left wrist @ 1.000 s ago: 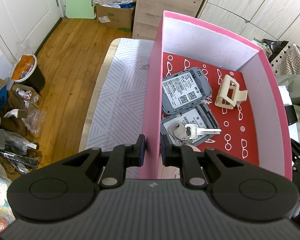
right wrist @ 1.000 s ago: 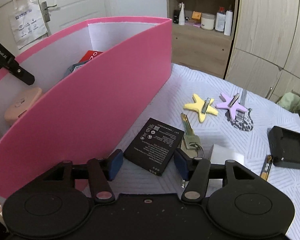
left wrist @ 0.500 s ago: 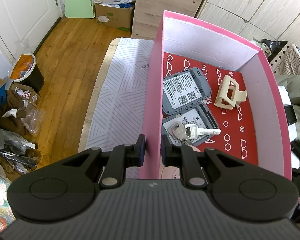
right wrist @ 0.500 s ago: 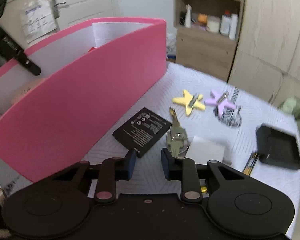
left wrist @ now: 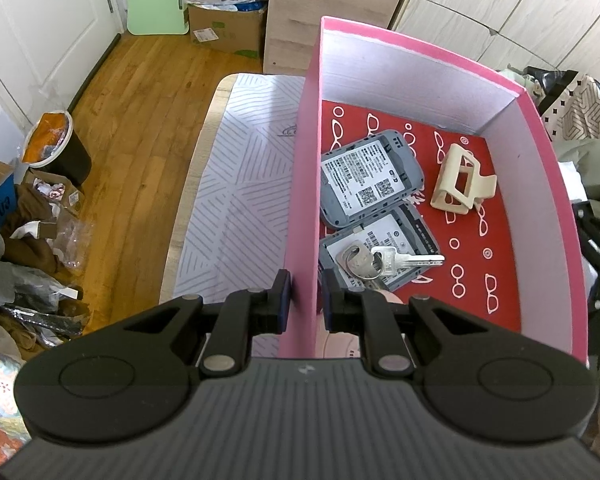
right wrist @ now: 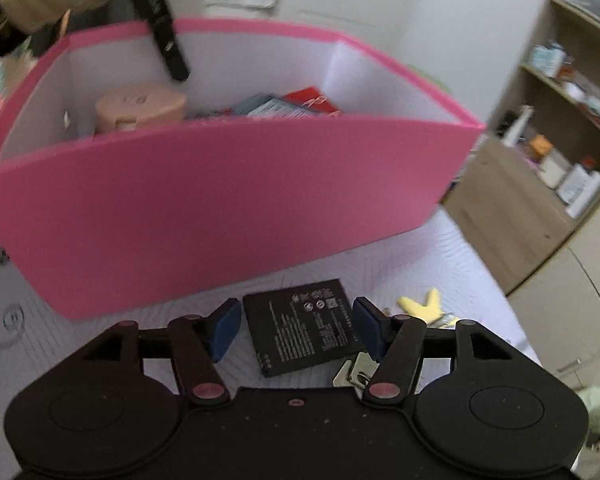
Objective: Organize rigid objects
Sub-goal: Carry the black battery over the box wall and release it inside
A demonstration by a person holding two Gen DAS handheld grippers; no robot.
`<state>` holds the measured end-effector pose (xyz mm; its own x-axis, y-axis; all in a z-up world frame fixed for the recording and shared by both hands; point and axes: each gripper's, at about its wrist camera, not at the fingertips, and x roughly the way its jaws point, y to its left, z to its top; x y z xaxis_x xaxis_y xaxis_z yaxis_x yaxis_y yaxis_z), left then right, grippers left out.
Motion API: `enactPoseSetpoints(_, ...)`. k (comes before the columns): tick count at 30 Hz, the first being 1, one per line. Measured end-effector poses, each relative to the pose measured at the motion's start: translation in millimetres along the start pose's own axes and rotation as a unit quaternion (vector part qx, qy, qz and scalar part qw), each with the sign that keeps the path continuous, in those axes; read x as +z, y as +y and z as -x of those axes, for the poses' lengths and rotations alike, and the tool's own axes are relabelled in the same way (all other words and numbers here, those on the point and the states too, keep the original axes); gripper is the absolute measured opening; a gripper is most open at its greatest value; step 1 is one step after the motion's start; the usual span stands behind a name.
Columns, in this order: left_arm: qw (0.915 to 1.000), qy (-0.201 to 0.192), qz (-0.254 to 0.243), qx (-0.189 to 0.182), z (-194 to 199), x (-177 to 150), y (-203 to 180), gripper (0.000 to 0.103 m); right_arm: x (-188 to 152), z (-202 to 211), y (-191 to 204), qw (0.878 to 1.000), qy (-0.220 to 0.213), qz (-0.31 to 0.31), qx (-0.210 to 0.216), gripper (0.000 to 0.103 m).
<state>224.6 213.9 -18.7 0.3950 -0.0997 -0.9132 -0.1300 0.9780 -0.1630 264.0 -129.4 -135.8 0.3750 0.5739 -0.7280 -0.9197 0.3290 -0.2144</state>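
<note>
My left gripper (left wrist: 304, 300) is shut on the left wall of the pink box (left wrist: 305, 184), one pad on each side. On the box's red floor lie two grey devices (left wrist: 370, 178), a bunch of keys (left wrist: 380, 260), a beige clip (left wrist: 460, 180) and a pink round case (left wrist: 340, 346). In the right wrist view the pink box (right wrist: 220, 208) stands just behind a black battery (right wrist: 304, 326) lying flat on the cloth. My right gripper (right wrist: 296, 326) straddles the battery; its jaws are opening and the pads stand just clear of its edges.
A key (right wrist: 354, 370) lies by the right finger and a yellow star (right wrist: 424, 304) just beyond it. The striped tablecloth (left wrist: 236, 184) ends at the table's left edge above the wooden floor. A wooden shelf unit (right wrist: 540, 168) stands at the right.
The right gripper has rolled and shifted so the battery now lies between its fingers; its jaws narrowed, then spread wide again. The left gripper and the box have not moved.
</note>
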Motion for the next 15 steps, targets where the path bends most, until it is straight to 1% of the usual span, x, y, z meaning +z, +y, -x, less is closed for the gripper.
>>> enactPoseSetpoints(2, 1.0000, 0.003, 0.002, 0.003, -0.6, 1.4, -0.7, 0.014, 3.2, -5.4, -10.3, 1.000, 0.010, -0.018, 0.001, 0.083)
enactPoseSetpoints(3, 1.0000, 0.003, 0.005, 0.005, -0.9, 2.1, -0.7, 0.014, 4.5, -9.7, -14.7, 0.999, 0.016, -0.029, 0.002, 0.090)
enactPoseSetpoints(4, 0.9999, 0.003, 0.008, 0.007, -1.3, 2.4, -1.3, 0.014, 5.4, -11.5, -18.4, 0.999, 0.018, -0.039, 0.008, 0.090)
enactPoseSetpoints(6, 0.9999, 0.003, 0.012, 0.010, -2.4, 3.1, -2.8, 0.014, 3.9, -15.2, -23.7, 0.997, 0.012, -0.069, 0.027, 0.089)
enactPoseSetpoints(8, 0.9997, 0.004, 0.017, 0.014, -2.6, 4.2, -2.7, 0.014, 1.4, -16.9, -29.3, 0.993, 0.003, -0.106, 0.059, 0.078)
enactPoseSetpoints(9, 0.9997, 0.006, 0.021, 0.014, -2.7, 4.6, -2.5, 0.014, 1.0, -16.3, -30.7, 0.991, 0.002, -0.116, 0.059, 0.074)
enactPoseSetpoints(12, 0.9993, 0.003, 0.033, 0.017, -3.1, 4.7, -1.8, 0.014, 3.8, -17.1, -30.2, 0.988, 0.012, -0.148, 0.040, 0.074)
enactPoseSetpoints(15, 0.9988, 0.003, 0.046, 0.016, -3.6, 5.6, 0.2, 0.014, 6.9, -16.9, -33.8, 0.978, 0.024, -0.209, 0.015, 0.074)
